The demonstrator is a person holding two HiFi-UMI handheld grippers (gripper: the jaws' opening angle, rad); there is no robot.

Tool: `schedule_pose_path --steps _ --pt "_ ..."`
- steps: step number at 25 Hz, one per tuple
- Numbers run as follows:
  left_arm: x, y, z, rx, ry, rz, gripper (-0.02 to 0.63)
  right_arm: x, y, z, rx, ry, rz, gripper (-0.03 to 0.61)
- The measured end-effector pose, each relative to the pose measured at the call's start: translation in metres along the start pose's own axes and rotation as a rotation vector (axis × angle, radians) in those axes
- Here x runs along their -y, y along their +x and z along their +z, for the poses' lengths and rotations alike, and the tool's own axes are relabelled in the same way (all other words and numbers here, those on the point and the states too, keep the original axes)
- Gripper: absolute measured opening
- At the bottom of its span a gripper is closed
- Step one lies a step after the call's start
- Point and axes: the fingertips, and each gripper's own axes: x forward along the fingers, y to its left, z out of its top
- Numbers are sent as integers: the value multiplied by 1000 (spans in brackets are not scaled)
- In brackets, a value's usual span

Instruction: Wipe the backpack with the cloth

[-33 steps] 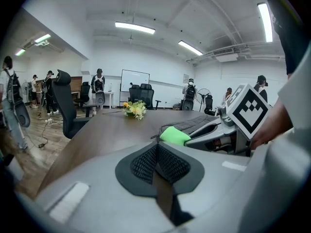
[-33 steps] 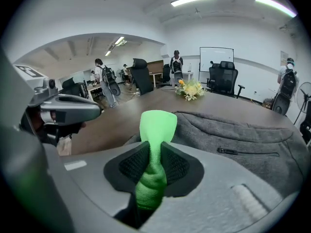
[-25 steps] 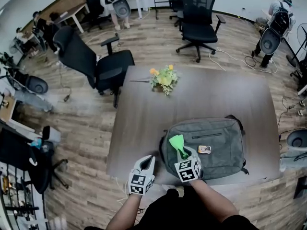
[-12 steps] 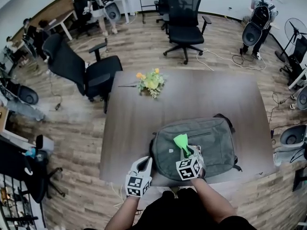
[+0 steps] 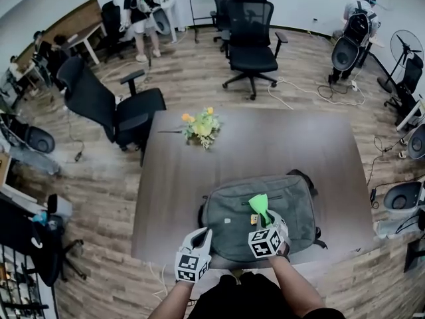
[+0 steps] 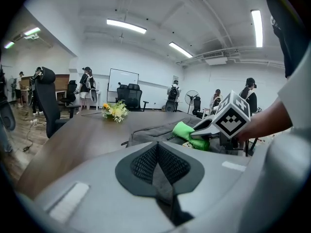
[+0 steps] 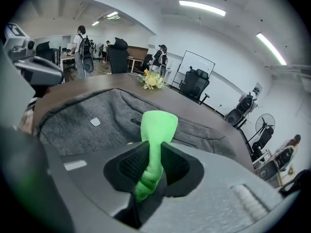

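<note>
Head view: the backpack (image 5: 229,224) lies flat by the table's (image 5: 265,138) near edge, and your right gripper (image 5: 264,221) holds the cloth (image 5: 258,203) above it.

Left gripper view: your left gripper (image 6: 158,154) is closed and empty, beside the backpack. With nothing bracing the backpack, a wipe could drag it.

Right gripper view: the jaws pinch a narrow bunch of cloth, which may slip out.

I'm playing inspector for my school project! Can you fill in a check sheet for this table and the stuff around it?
Surface: dark brown table.
Job's things: grey backpack lies flat at the near edge; green cloth sticks up above it.
Clutter: flowers on the far left of the table.
Grippers: right gripper shut on the cloth; left gripper shut, empty, beside the backpack.
Cables: white cable on the floor; nothing seen on the table.
Surroundings: office chairs, people standing.
</note>
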Motion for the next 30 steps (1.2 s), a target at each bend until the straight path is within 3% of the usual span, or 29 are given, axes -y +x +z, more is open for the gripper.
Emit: schedule_pose_path --steps 12,30 --pt "26 17 15 23 10 -38 20 58 -14 -15 -23 -21 -105 78" --pt "35 18 26 16 61 -72 20 139 -47 -45 -40 123 -282 78"
